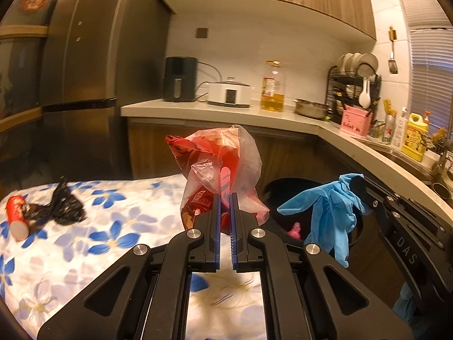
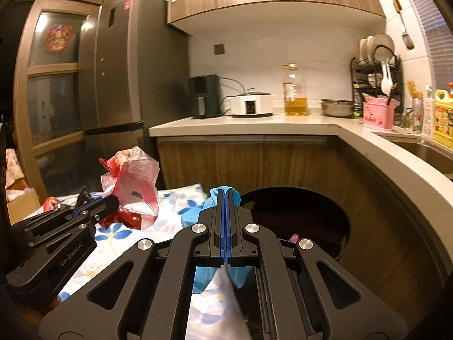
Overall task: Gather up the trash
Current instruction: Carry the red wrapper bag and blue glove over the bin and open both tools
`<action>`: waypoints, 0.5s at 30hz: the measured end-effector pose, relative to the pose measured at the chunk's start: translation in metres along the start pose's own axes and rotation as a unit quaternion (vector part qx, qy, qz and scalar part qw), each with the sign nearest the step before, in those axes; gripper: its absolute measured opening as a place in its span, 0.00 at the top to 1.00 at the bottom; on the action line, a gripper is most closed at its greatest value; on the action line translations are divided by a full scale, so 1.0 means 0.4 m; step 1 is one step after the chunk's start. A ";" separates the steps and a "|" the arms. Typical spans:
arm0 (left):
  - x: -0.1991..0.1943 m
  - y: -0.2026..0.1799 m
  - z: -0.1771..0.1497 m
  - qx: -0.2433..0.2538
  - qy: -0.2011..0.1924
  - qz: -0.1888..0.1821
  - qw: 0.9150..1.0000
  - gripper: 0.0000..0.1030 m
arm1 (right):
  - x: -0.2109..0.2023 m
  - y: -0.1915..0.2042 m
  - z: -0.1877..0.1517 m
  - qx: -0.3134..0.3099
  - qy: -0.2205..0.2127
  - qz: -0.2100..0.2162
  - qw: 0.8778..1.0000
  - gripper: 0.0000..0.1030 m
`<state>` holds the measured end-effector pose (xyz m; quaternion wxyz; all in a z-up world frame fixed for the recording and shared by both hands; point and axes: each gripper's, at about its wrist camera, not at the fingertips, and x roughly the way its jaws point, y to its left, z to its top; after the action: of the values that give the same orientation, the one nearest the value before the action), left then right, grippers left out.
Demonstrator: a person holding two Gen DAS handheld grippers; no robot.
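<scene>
My left gripper [image 1: 225, 198] is shut on a crumpled red and clear plastic bag [image 1: 220, 164], held up above the flowered tablecloth [image 1: 99, 226]. To its right, my right gripper [image 1: 355, 182] is shut on a blue rubber glove [image 1: 331, 209] that hangs over the round black bin [image 1: 286, 187]. In the right wrist view the right gripper [image 2: 225, 195] pinches the glove [image 2: 192, 215] just short of the bin [image 2: 311, 201]. There the left gripper [image 2: 113, 199] holds the bag [image 2: 133, 187] at the left. A red paper cup [image 1: 17, 215] and a crumpled black bag [image 1: 62, 206] lie on the cloth.
Something pink [image 1: 296, 229] lies inside the bin. An L-shaped counter [image 2: 254, 126] wraps round the bin, carrying an oil bottle [image 2: 294, 93], a cooker, a pot, a dish rack and a sink [image 2: 424, 147]. A tall fridge [image 2: 121, 70] stands at the left.
</scene>
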<state>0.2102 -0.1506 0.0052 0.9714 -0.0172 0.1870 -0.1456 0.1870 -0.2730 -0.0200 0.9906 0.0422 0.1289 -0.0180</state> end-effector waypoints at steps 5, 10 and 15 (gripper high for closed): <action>0.037 -0.047 0.024 0.007 -0.004 -0.021 1.000 0.95 | 0.011 -0.053 0.013 0.010 -0.005 -0.023 1.000 0.99; 0.073 -0.099 0.036 0.020 -0.003 -0.040 0.999 0.95 | 0.024 -0.099 0.018 0.019 -0.006 -0.042 0.999 0.99; 0.112 -0.142 0.037 0.028 0.003 -0.057 0.998 0.95 | 0.036 -0.139 0.029 0.025 -0.009 -0.056 0.998 0.99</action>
<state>0.2397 -0.2183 0.0081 0.9611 0.0001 0.1842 -0.2059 0.2014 -0.3298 -0.0169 0.9878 0.0599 0.1216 -0.0773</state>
